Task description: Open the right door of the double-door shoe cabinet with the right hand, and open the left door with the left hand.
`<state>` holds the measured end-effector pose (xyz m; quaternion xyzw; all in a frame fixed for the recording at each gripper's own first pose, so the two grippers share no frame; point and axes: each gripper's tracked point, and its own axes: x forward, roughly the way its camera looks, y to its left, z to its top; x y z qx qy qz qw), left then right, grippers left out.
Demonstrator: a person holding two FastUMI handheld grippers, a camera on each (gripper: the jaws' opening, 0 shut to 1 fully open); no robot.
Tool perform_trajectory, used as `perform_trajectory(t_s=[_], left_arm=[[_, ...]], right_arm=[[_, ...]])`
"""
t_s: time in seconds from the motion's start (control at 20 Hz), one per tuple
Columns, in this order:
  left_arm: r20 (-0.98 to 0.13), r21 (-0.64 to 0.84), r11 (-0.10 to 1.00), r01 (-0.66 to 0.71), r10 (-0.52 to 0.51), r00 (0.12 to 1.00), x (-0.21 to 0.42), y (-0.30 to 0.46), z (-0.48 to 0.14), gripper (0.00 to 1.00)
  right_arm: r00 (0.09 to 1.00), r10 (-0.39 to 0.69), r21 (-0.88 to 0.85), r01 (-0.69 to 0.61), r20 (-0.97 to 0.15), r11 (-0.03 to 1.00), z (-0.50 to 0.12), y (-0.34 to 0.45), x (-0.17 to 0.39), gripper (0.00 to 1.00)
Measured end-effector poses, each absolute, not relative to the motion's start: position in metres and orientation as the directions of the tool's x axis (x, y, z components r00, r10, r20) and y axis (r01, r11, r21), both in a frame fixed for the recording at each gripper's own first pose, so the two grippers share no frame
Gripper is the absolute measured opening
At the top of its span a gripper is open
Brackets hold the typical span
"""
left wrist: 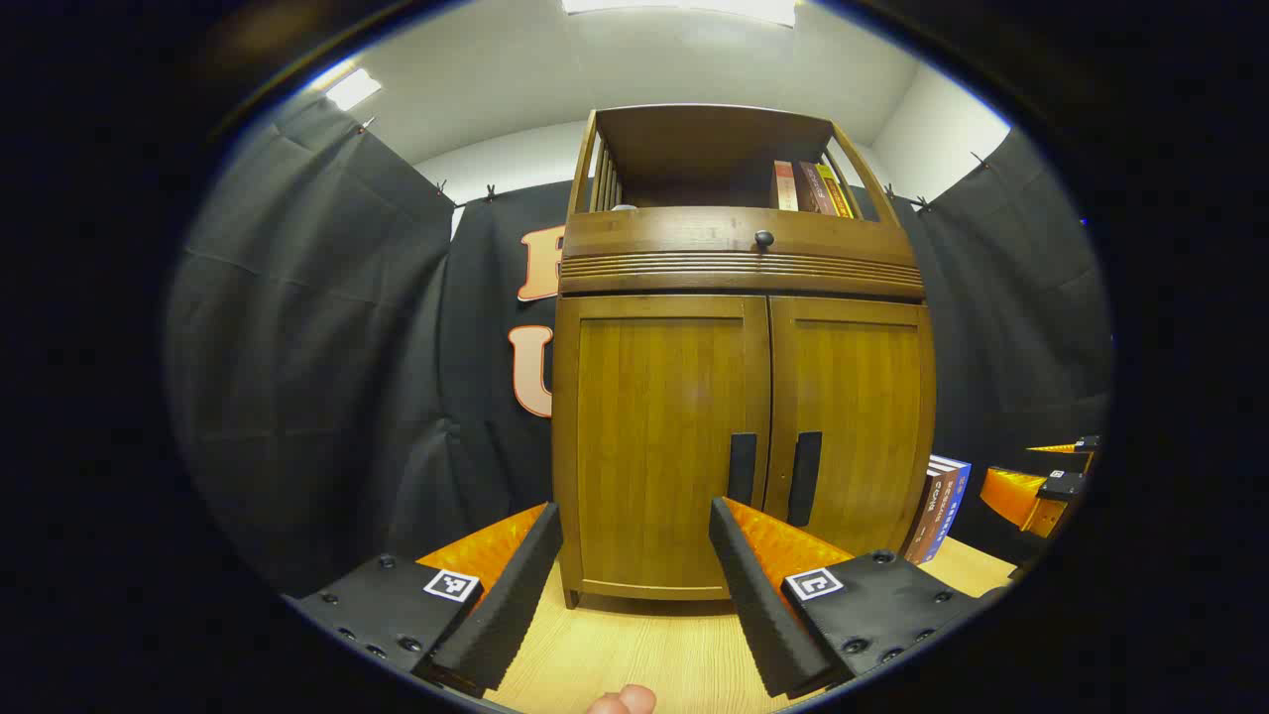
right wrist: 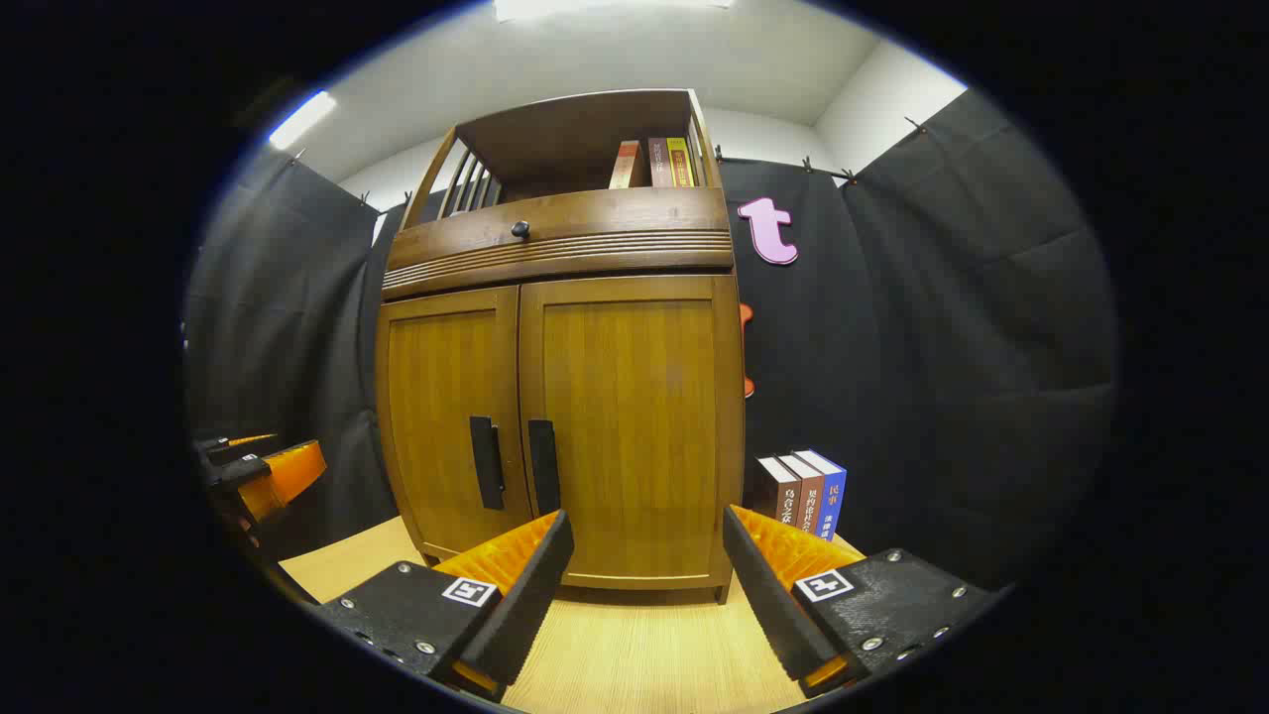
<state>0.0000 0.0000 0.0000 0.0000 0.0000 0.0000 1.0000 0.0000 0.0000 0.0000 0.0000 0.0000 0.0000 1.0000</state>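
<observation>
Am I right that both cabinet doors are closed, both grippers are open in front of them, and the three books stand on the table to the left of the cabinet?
Not quite: the three books stand to the right of the cabinet, as the right gripper view shows. Both doors are closed, and the left gripper and right gripper are open.

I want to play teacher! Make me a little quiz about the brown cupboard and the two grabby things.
1. True or false: both doors of the shoe cabinet are shut.
2. Where do the two door handles sit? A) at the outer edges B) side by side at the middle seam C) on top
3. Fill in: the left gripper and the right gripper are both ____, holding nothing.

Key
1. True: the left door and right door lie flush.
2. B
3. open
</observation>
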Motion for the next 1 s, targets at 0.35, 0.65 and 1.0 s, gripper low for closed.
perform_trajectory(t_s=[0.35, 0.65, 1.0], left_arm=[[0.005, -0.001, 1.0, -0.005, 0.005, 1.0, 0.0008, 0.0022, 0.0008, 0.95], [0.009, 0.004, 1.0, -0.006, 0.006, 1.0, 0.0011, 0.002, 0.0015, 0.94], [0.009, 0.007, 1.0, -0.003, 0.003, 1.0, 0.0017, 0.0021, 0.0022, 0.95]], right_arm=[[1.0, 0.002, -0.005, -0.002, 0.0, 1.0, -0.0046, 0.0013, 0.0022, 0.94], [1.0, -0.002, -0.003, 0.002, 0.008, 1.0, -0.0048, -0.0012, 0.0041, 0.94], [1.0, 0.0, -0.003, 0.0, 0.014, 1.0, -0.006, -0.001, 0.0069, 0.94]])
